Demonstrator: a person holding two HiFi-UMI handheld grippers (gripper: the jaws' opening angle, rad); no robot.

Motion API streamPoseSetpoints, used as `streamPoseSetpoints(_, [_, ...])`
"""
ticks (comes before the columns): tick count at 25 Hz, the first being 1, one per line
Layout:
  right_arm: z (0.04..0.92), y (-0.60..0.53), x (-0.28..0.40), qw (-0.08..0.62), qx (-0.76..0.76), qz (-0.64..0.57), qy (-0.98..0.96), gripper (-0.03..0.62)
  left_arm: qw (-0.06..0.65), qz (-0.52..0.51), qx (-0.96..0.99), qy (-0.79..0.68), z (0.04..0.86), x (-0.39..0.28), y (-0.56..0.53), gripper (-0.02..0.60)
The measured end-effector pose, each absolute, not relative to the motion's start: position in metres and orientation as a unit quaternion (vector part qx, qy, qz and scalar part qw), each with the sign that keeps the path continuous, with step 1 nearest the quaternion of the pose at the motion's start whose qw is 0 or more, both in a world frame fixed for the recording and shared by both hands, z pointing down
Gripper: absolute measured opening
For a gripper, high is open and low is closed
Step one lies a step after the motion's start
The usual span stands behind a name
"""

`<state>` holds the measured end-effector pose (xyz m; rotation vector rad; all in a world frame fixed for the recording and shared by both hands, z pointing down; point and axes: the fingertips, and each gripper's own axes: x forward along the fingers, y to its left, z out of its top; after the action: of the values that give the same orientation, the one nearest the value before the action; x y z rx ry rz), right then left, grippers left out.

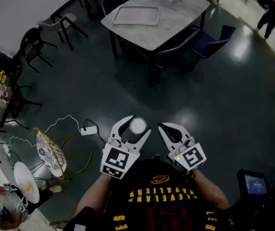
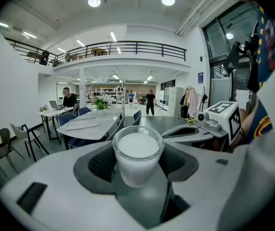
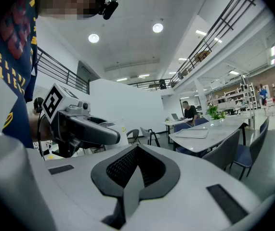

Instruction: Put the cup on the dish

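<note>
A small clear cup (image 1: pixel 137 125) with a frosted white inside sits between the jaws of my left gripper (image 1: pixel 138 126), which is shut on it and held in front of the person's chest, above the dark floor. The left gripper view shows the cup (image 2: pixel 137 150) upright, with both pads against its sides. Just to its right, my right gripper (image 1: pixel 165 127) is shut with nothing in it; its jaws (image 3: pixel 138 170) meet in a closed seam. A white dish (image 1: pixel 25 186) with a yellow spot lies at the lower left of the head view, far from both grippers.
A patterned round plate (image 1: pixel 50 152) leans in a wire rack at left, with a white cable and plug (image 1: pixel 88 130) on the floor nearby. A grey table (image 1: pixel 176 13) carrying a tray (image 1: pixel 136 15), with chairs around it, stands ahead. A person sits at a far table (image 2: pixel 70 100).
</note>
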<state>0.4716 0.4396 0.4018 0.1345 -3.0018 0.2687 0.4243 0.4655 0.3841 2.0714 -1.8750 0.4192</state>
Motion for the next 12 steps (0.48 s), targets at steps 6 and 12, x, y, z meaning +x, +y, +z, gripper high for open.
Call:
streamPoseSetpoints(6, [0.389, 0.432, 0.456, 0.032, 0.051, 0.065, -0.996, 0.006, 0.159, 0.154, 0.724, -0.653, 0.381, 0.406, 0.452, 0.264])
streamPoseSetpoints(12, [0.400, 0.437, 0.391, 0.047, 0.017, 0.042, -0.998, 0.077, 0.152, 0.169, 0.740, -0.633, 0.383, 0.351, 0.436, 0.264])
